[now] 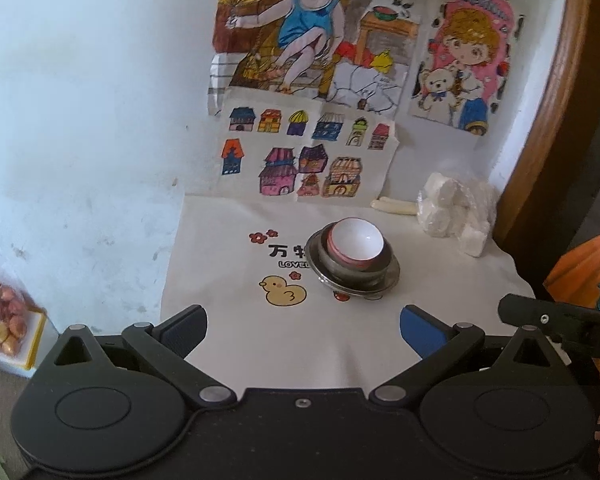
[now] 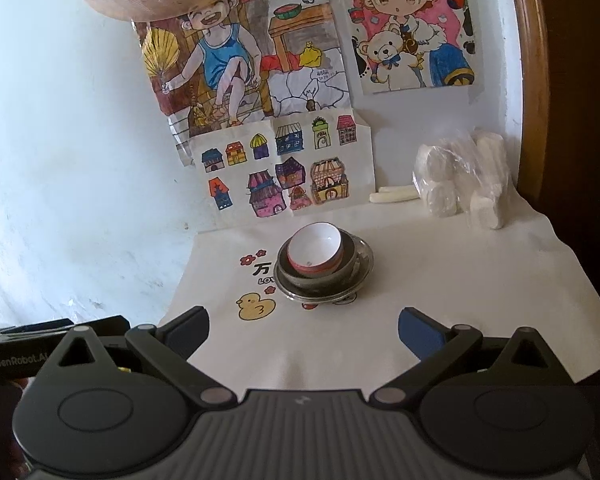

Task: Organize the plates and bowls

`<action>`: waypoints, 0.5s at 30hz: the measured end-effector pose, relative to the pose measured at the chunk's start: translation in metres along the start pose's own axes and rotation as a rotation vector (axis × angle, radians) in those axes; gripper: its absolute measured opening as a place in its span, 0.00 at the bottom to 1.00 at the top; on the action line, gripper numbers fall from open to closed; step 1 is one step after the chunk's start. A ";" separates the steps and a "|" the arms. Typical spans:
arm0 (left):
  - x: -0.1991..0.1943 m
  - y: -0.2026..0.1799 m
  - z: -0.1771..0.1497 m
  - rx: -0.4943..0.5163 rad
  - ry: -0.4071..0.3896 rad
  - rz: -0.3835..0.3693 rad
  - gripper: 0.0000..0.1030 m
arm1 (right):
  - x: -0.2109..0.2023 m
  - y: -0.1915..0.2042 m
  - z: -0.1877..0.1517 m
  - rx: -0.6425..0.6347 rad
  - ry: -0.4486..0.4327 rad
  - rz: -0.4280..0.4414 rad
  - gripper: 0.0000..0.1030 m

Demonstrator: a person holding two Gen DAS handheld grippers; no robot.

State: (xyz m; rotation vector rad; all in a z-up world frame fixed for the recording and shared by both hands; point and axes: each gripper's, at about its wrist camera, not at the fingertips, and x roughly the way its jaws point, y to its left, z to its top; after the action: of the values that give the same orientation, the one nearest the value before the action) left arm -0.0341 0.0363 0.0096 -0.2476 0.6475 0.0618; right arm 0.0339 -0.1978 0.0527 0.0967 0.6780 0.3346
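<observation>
A stack stands on the white cloth: a small white bowl with a red outside [image 1: 355, 242] [image 2: 315, 252] sits tilted in a dark metal bowl [image 1: 360, 270] [image 2: 320, 278], which rests on a shiny metal plate [image 1: 386, 280] [image 2: 362, 258]. My left gripper [image 1: 303, 330] hovers open over the cloth, nearer than the stack, holding nothing. My right gripper [image 2: 303, 330] is also open and holds nothing, likewise short of the stack. The right gripper's body shows at the left view's right edge.
A white cloth with a duck print [image 1: 282, 290] [image 2: 256, 306] covers the table. Children's drawings [image 1: 308, 156] [image 2: 288, 164] hang on the wall behind. A plastic bag of white pieces [image 1: 454, 210] [image 2: 464, 178] lies at the back right. A bag of red fruit [image 1: 4, 320] sits low left.
</observation>
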 end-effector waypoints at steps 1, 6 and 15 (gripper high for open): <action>-0.002 0.002 -0.001 0.002 -0.002 -0.003 0.99 | -0.002 0.002 -0.003 -0.001 -0.002 -0.003 1.00; -0.010 0.008 -0.005 0.009 -0.010 -0.026 0.99 | -0.014 0.009 -0.012 -0.007 -0.018 -0.024 1.00; -0.019 0.018 -0.013 0.014 -0.011 -0.053 0.99 | -0.027 0.017 -0.024 -0.023 -0.027 -0.056 1.00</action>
State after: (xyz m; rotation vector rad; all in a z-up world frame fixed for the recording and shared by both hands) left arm -0.0593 0.0505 0.0069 -0.2505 0.6295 0.0080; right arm -0.0053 -0.1914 0.0540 0.0602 0.6493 0.2866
